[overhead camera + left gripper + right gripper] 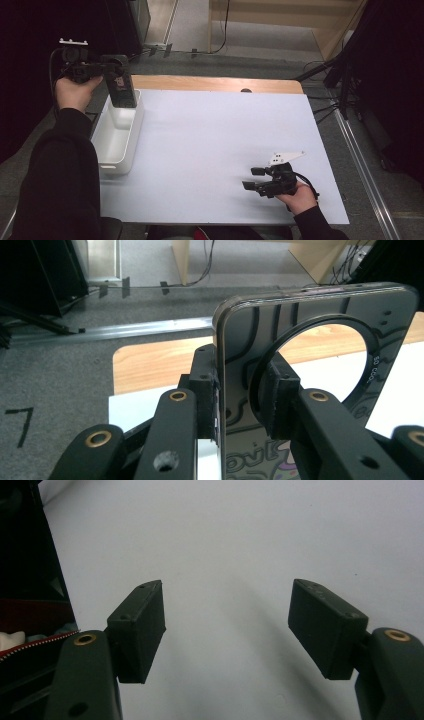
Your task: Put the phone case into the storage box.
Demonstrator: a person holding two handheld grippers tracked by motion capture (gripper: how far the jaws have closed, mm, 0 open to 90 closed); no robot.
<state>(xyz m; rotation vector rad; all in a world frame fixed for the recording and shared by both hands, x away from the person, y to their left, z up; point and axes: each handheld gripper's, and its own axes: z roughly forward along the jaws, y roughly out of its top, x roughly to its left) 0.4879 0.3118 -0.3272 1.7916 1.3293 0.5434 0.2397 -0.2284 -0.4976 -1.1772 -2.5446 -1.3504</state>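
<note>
The right gripper (227,625) hangs over the white tabletop (240,535), fingers (140,630) spread wide with nothing between them. Off at nine o'clock sits a dark object with a red band (30,615), too cropped to identify.

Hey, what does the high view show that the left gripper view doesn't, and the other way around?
High view alone: the white bin at the table's left edge, with the left tool holding the phone case upright over its far end, and the right tool open, low over the white table cover.

Left gripper view alone: the case's round ring and printed pattern up close, with both pads clamped on it.

Both: the case, the white cover, the wooden table edge and the grey floor beyond.
</note>
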